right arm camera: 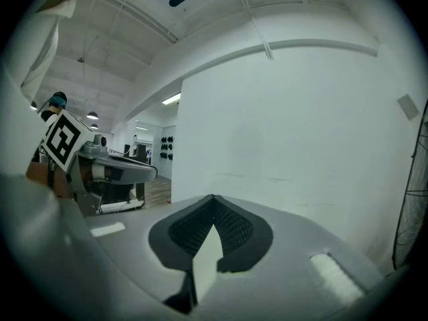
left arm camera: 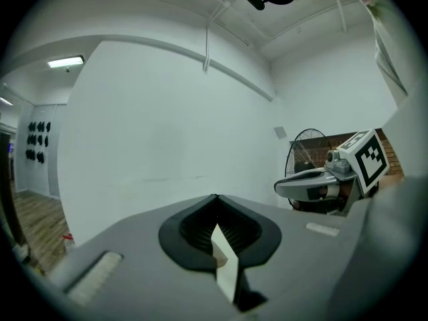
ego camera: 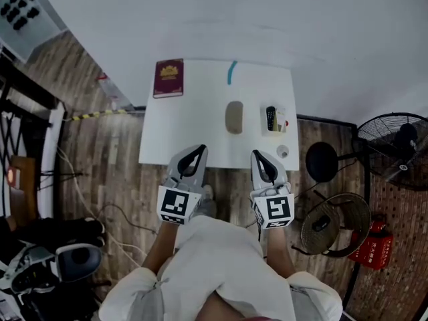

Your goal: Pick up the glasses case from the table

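The glasses case (ego camera: 234, 117) is a tan oval lying flat near the middle of the white table (ego camera: 200, 132) in the head view. Both grippers hover at the table's near edge, short of the case. My left gripper (ego camera: 199, 150) is shut with nothing in it, below and left of the case. My right gripper (ego camera: 258, 155) is shut and empty too, below and right of the case. The left gripper view shows its jaws (left arm camera: 215, 196) closed tip to tip against a white wall, with the right gripper (left arm camera: 328, 182) beside it. The right gripper view shows closed jaws (right arm camera: 213, 196) likewise. Neither gripper view shows the case.
On the table lie a maroon booklet (ego camera: 168, 78), a teal pen (ego camera: 231, 72), a black remote (ego camera: 270, 118) and a small round thing (ego camera: 283, 152). Two fans (ego camera: 396, 141) (ego camera: 334, 223), a red extinguisher (ego camera: 372, 249) and a round black base (ego camera: 322, 161) stand right; cables (ego camera: 87, 199) lie left.
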Demonstrator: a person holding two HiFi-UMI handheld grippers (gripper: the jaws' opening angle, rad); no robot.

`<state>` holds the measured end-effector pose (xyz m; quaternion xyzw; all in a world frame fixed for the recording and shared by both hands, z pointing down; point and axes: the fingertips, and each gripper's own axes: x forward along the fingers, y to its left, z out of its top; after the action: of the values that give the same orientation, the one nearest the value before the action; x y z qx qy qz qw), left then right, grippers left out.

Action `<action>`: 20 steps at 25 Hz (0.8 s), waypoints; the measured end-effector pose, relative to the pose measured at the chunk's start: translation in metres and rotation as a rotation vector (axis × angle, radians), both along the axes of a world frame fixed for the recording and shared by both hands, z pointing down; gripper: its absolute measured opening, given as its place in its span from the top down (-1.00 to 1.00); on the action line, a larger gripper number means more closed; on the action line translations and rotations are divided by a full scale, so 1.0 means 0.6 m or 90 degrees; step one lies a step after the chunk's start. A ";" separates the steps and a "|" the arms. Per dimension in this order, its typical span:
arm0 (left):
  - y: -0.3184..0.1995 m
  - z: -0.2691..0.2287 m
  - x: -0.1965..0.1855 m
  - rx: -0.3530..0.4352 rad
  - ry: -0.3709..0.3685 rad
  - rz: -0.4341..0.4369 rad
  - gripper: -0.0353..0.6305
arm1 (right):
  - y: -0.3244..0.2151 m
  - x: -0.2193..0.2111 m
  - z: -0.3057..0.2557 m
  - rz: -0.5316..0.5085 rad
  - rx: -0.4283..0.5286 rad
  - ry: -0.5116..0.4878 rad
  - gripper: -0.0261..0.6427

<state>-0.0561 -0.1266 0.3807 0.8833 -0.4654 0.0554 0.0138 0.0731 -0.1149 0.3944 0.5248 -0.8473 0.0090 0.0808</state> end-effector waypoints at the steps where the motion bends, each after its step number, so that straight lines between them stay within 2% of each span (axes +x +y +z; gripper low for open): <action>1: -0.014 0.000 -0.001 -0.001 0.000 0.004 0.84 | -0.013 -0.002 0.000 0.003 -0.001 0.001 0.91; 11: -0.135 0.009 -0.014 -0.015 0.000 0.039 0.84 | -0.124 -0.023 0.006 0.035 -0.013 0.009 0.91; 20: -0.207 0.036 -0.025 -0.042 0.011 0.058 0.84 | -0.194 -0.042 0.019 0.053 -0.029 0.026 0.91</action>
<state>-0.0710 -0.2506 0.4024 0.9030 -0.4225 0.0635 0.0443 0.0478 -0.2315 0.4058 0.5578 -0.8224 0.0211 0.1095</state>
